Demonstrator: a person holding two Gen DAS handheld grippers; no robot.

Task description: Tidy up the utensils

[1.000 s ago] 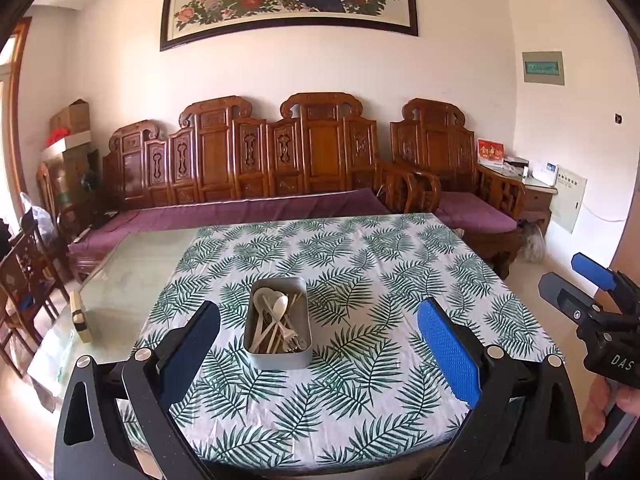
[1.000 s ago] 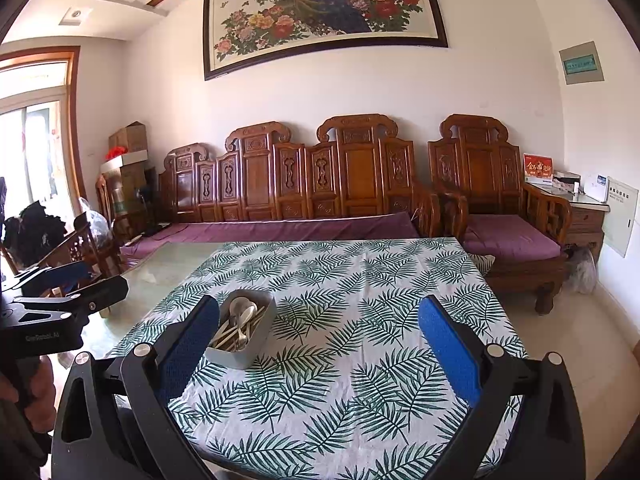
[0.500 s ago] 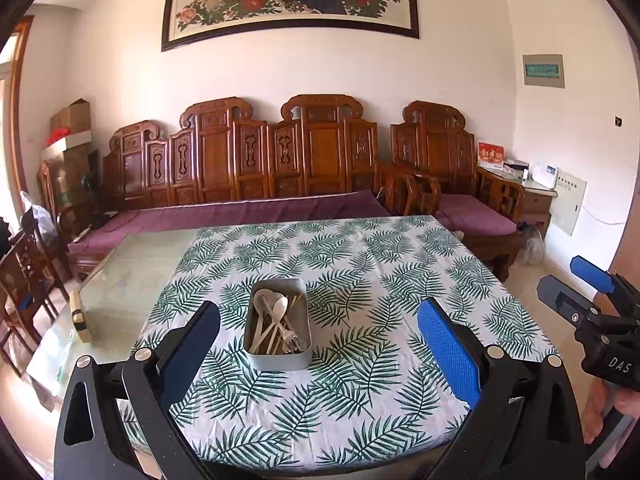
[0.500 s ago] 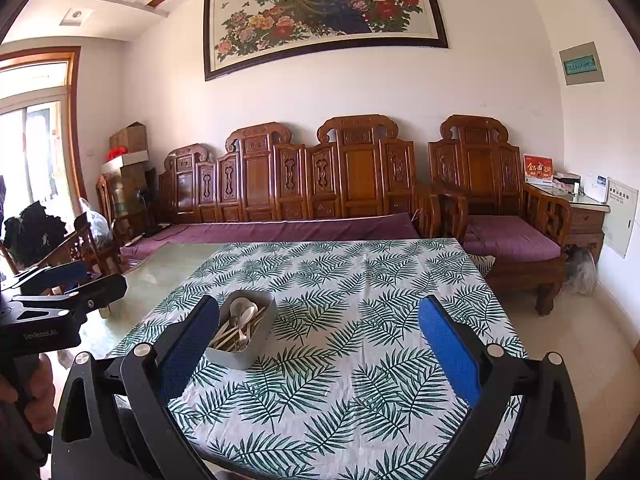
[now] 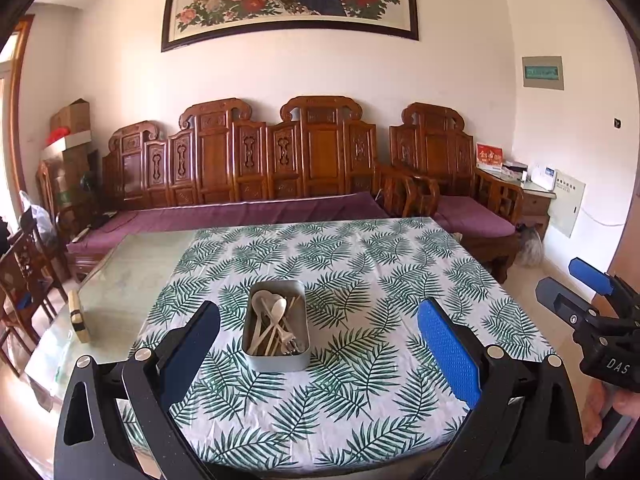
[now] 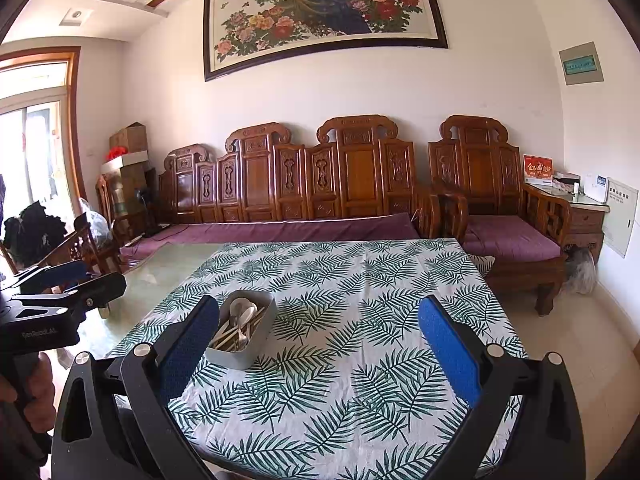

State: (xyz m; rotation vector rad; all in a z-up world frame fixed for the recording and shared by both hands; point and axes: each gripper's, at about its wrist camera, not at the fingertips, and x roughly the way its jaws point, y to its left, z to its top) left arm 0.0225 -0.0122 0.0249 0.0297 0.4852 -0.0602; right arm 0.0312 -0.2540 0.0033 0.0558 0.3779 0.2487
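Left gripper and right gripper, both spread wide and empty, held above the near edge of the leaf-print tablecloth. Grey rectangular tin of spoons and chopsticks rests on the cloth, left of centre.

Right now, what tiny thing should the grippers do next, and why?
Probably bring the left gripper forward and down toward the gray tin, since the spoons and other utensils lie jumbled inside it and it sits almost straight ahead of that gripper. Both grippers are open and empty, and the right gripper has the tin off to its left.
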